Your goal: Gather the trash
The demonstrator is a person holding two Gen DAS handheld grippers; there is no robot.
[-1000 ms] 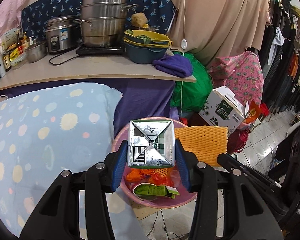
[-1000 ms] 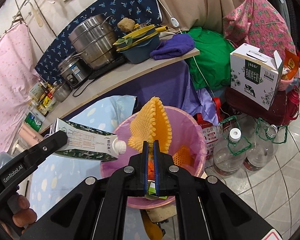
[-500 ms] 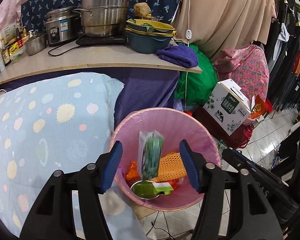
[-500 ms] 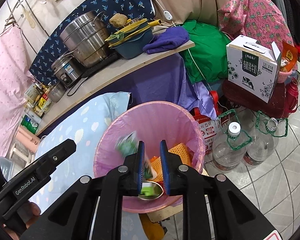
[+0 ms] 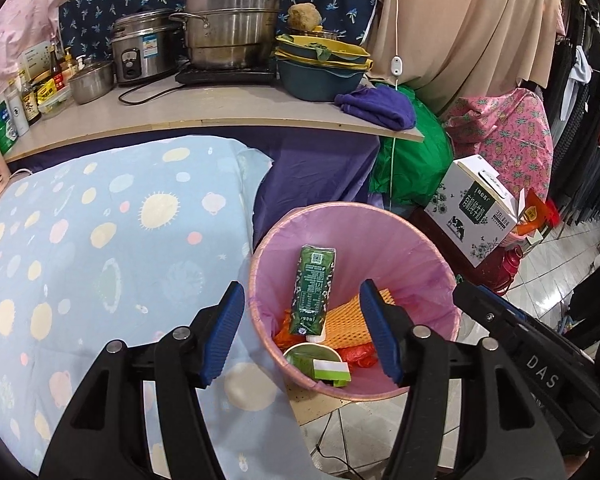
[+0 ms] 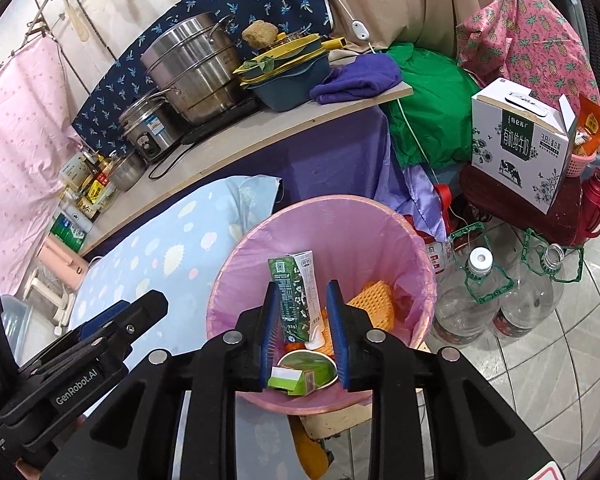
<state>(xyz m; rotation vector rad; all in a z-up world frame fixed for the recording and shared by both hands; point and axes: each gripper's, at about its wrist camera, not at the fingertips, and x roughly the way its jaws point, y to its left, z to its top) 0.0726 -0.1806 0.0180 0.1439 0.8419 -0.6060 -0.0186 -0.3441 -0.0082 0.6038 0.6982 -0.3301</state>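
A pink-lined trash bin [image 5: 428, 248] [image 6: 236, 276] stands on the floor beside the bed. Inside it a green milk carton [image 5: 313, 292] [image 6: 296, 300] leans upside down on an orange foam net [image 5: 350, 320] [image 6: 374, 300], with a paper cup holding a green box [image 5: 320, 364] [image 6: 304, 372] and orange wrappers. My left gripper [image 5: 302, 332] is open and empty above the bin's near rim. My right gripper [image 6: 302, 332] is open and empty above the bin; the carton shows between its fingers but lies below them.
A blue dotted bedcover [image 5: 100, 248] lies left of the bin. A shelf [image 5: 220, 112] behind holds pots, bowls and a purple cloth. A milk box [image 6: 520, 144] and two plastic bottles [image 6: 472, 300] stand right of the bin on the tiled floor.
My left gripper opened and dropped the milk carton into the bin. My right gripper opened and dropped the orange foam net in. Both grippers now stand wider open.
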